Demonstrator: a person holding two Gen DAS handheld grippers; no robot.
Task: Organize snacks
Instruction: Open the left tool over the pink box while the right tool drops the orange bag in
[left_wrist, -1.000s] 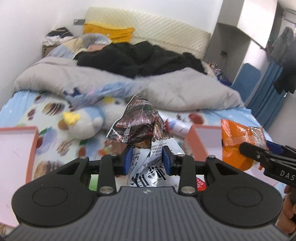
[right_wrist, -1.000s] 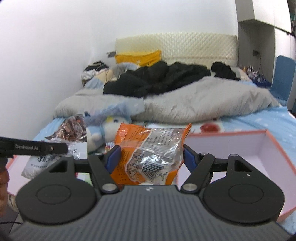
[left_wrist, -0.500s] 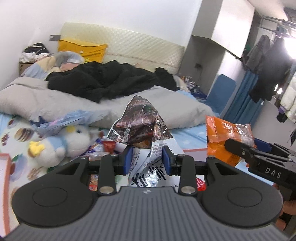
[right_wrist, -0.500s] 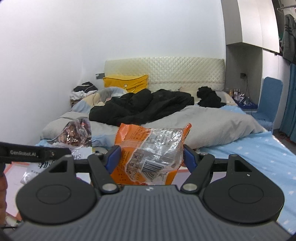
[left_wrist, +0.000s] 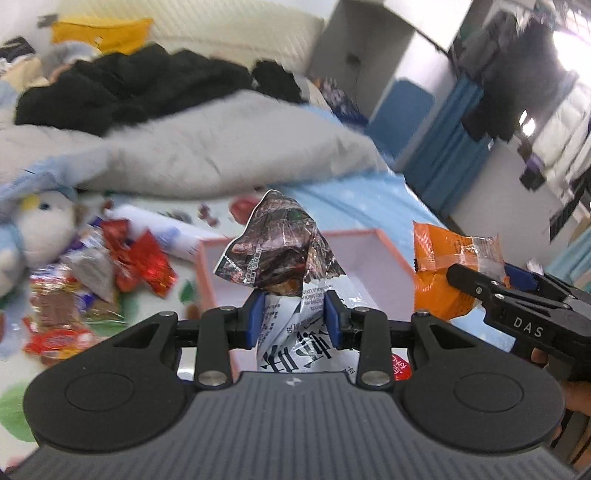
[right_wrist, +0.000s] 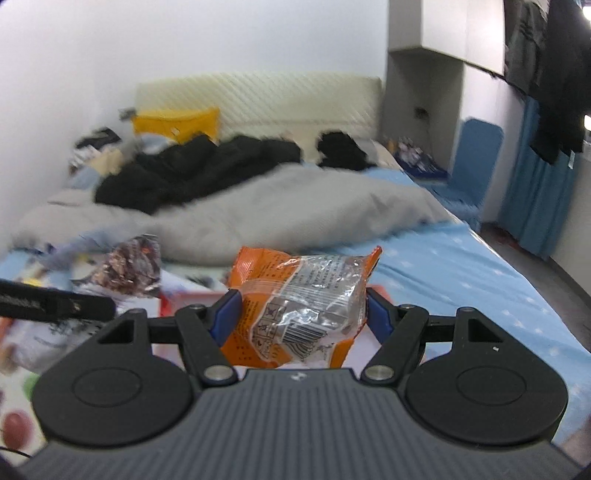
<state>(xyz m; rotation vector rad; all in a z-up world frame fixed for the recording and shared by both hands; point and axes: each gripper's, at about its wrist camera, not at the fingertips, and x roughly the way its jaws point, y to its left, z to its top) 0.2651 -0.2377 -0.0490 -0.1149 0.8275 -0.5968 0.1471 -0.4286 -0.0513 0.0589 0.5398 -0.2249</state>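
Observation:
My left gripper is shut on a white and brown foil snack bag, held upright above a pink open box on the bed. My right gripper is shut on an orange and clear snack packet; the same orange packet shows at the right of the left wrist view, beside the box. The foil bag and a left finger appear at the left of the right wrist view. A pile of loose snacks lies left of the box.
A plush toy lies beside the snack pile. A grey duvet and black clothes cover the far half of the bed. Bare blue sheet runs to the right edge, with a blue chair beyond.
Both grippers have swung right across the bed with their packets still held. The pink box now lies straight ahead of the left gripper, and the snack pile has slid to the left.

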